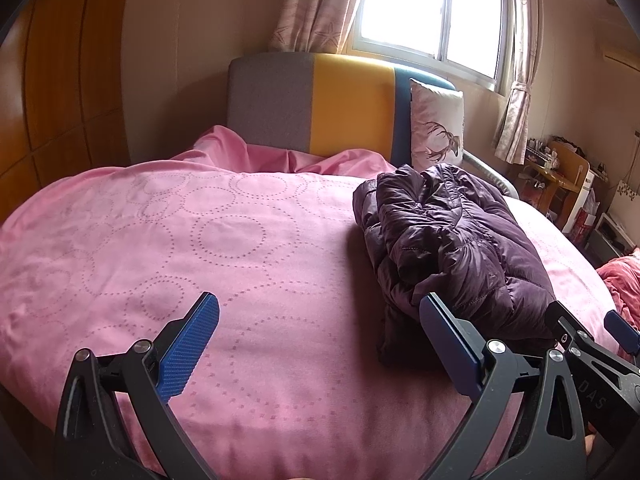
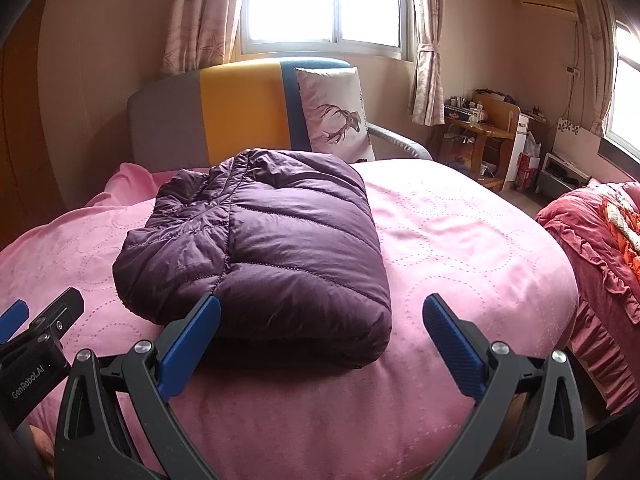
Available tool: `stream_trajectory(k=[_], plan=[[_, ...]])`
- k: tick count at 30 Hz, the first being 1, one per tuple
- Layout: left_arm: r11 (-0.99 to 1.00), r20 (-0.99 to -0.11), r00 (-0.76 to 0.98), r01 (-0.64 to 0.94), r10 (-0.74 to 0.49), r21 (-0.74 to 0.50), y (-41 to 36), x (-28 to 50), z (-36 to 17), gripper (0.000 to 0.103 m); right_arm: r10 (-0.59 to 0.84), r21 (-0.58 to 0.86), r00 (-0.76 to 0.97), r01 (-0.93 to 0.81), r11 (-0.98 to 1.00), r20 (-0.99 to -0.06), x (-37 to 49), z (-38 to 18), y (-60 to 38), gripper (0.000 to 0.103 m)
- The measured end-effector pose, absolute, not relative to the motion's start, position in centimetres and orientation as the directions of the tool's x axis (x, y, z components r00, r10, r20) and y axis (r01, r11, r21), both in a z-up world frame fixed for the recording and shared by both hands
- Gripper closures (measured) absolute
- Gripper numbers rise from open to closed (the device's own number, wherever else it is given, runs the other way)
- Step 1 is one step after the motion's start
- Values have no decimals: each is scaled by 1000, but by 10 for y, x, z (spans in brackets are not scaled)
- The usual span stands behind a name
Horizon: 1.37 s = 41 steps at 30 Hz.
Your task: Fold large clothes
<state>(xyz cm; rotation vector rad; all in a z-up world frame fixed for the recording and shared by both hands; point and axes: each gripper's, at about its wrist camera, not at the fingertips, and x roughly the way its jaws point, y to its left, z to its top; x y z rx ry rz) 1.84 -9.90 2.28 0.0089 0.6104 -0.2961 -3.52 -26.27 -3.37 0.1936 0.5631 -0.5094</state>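
Note:
A dark purple puffer jacket (image 1: 448, 248) (image 2: 264, 240) lies folded into a thick bundle on the pink bedspread (image 1: 180, 240) (image 2: 460, 240). My left gripper (image 1: 320, 316) hovers open over bare bedspread, its right finger just in front of the jacket's near left corner. My right gripper (image 2: 322, 316) is open too, held just short of the bundle's near edge with nothing between its fingers. Part of the right gripper (image 1: 592, 336) shows at the right edge of the left wrist view, and the left gripper's body (image 2: 36, 340) at the left edge of the right wrist view.
A grey, yellow and blue headboard (image 2: 224, 112) with a deer-print pillow (image 2: 336, 116) stands behind the bed. A wooden wardrobe (image 1: 60, 80) fills the left wall. A cluttered wooden desk (image 2: 484, 132) and a red quilt (image 2: 600, 240) sit to the right.

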Motion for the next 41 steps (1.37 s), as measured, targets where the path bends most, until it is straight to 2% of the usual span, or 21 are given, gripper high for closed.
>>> stream_trajectory(k=[30,41], plan=[[953,-550,785,295,-284,-70,-98,12,26,4,-399,37,726,503,864,-560,-33,-38,-258,2],[965,-596,764,248,-246,-80,-94,23,15,4,-408,43,730,511,859,-548,-31,-35,-265,2]])
